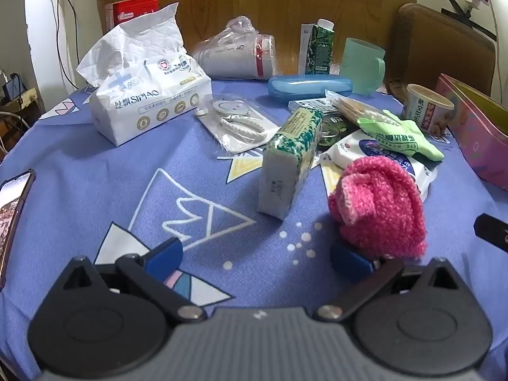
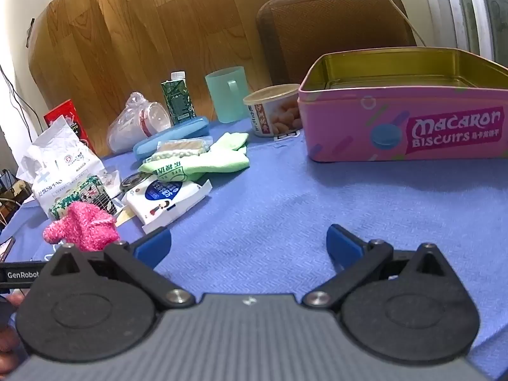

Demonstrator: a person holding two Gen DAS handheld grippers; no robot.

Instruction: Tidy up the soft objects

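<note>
A fuzzy pink knitted piece lies on the blue tablecloth just ahead of my left gripper's right finger. My left gripper stands open, with only cloth between its blue pads. A light green cloth rests over a white wet-wipe pack. A white tissue pack sits at the left. My right gripper is open over bare tablecloth, facing an open pink biscuit tin.
A green-patterned box, blue case, teal mug, carton, snack cup and bagged cups crowd the back. A phone lies at the left edge. A brown chair stands behind.
</note>
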